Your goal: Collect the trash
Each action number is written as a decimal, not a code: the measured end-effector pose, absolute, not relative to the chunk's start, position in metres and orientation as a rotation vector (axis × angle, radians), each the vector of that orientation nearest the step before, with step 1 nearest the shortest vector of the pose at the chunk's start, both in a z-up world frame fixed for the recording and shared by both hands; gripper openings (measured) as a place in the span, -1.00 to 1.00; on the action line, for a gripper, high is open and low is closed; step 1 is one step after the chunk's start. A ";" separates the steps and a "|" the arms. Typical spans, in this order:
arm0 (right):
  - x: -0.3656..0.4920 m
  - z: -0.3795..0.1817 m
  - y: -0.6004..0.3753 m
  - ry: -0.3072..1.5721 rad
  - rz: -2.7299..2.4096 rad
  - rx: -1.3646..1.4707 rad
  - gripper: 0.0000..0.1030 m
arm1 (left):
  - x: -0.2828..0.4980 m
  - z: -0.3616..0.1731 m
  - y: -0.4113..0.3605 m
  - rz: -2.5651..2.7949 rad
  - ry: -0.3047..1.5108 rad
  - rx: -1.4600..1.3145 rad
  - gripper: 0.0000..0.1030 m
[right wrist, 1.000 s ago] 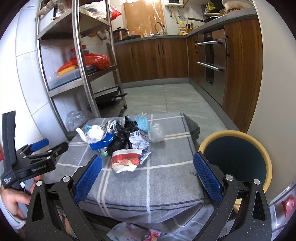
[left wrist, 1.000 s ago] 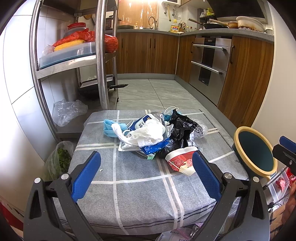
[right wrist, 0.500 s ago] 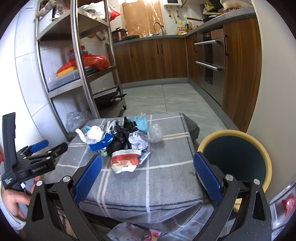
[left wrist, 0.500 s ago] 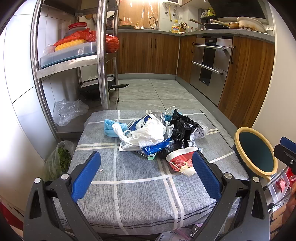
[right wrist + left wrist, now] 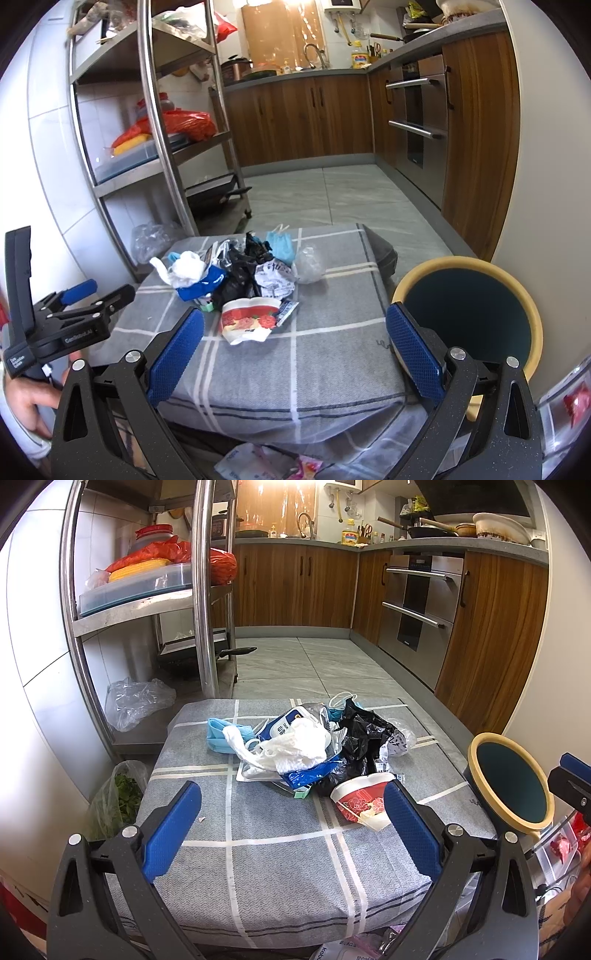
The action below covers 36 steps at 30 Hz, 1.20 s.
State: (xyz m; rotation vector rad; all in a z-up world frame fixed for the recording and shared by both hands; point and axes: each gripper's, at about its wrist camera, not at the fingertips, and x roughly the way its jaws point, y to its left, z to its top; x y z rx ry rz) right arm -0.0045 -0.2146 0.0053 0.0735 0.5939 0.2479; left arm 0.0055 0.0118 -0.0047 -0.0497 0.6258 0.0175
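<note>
A pile of trash lies on a grey checked cloth-covered table (image 5: 266,856): a white plastic bag (image 5: 295,747), a black bag (image 5: 360,738), a blue face mask (image 5: 218,734), blue wrappers, and a crushed red-and-white paper cup (image 5: 358,799) nearest me. The cup also shows in the right wrist view (image 5: 249,317). A dark bin with a yellow rim (image 5: 476,314) stands at the table's right (image 5: 511,782). My left gripper (image 5: 291,827) is open and empty above the table's near part. My right gripper (image 5: 293,347) is open and empty, over the near edge beside the bin.
A steel shelf rack (image 5: 201,590) with food containers stands at the back left. A bag of greens (image 5: 118,805) hangs by the table's left edge. Wooden cabinets and an oven (image 5: 417,605) line the right. Packets lie on the floor below the table (image 5: 258,461).
Both grippers drifted very slightly; the views are almost the same. Nothing was taken hold of or moved.
</note>
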 end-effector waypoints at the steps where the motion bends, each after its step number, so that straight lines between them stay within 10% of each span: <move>1: -0.004 0.005 -0.215 0.594 0.248 0.074 0.91 | 0.005 -0.005 0.012 0.017 0.626 -0.049 0.89; 29: 0.002 0.004 -0.210 0.642 0.268 0.106 0.91 | 0.058 -0.005 0.022 -0.012 0.715 -0.107 0.87; 36: 0.020 -0.002 -0.207 0.683 0.274 0.142 0.91 | 0.107 -0.022 0.025 -0.037 0.811 -0.141 0.46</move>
